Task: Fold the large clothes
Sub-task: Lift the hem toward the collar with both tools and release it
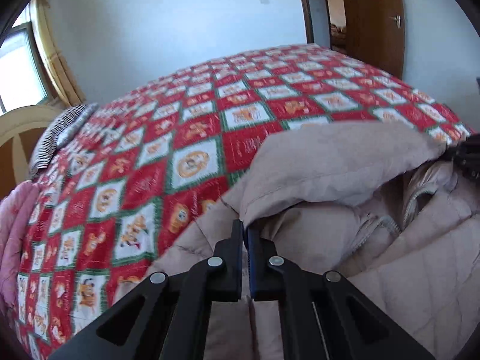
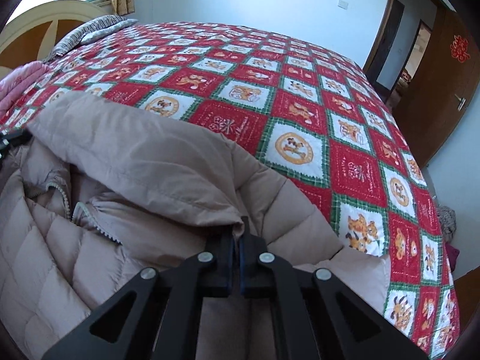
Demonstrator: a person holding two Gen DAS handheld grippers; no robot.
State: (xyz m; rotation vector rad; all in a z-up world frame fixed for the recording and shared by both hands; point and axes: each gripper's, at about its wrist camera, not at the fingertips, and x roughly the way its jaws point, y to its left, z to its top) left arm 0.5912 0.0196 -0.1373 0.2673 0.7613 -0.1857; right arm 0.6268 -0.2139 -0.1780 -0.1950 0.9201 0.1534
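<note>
A beige quilted down jacket (image 1: 345, 174) lies on the near part of the bed, its zipper (image 1: 387, 225) showing in the open front. My left gripper (image 1: 244, 228) is shut on the jacket's left edge. In the right wrist view the same jacket (image 2: 144, 162) is lifted into a fold, and my right gripper (image 2: 237, 234) is shut on its right edge. The other gripper shows as a dark shape at each view's side edge.
The bed carries a red, white and green checked quilt (image 2: 300, 96). A pink cloth (image 1: 15, 228) and a striped pillow (image 1: 60, 132) lie toward the headboard (image 2: 39, 30). A brown door (image 2: 444, 90) stands open beyond the bed.
</note>
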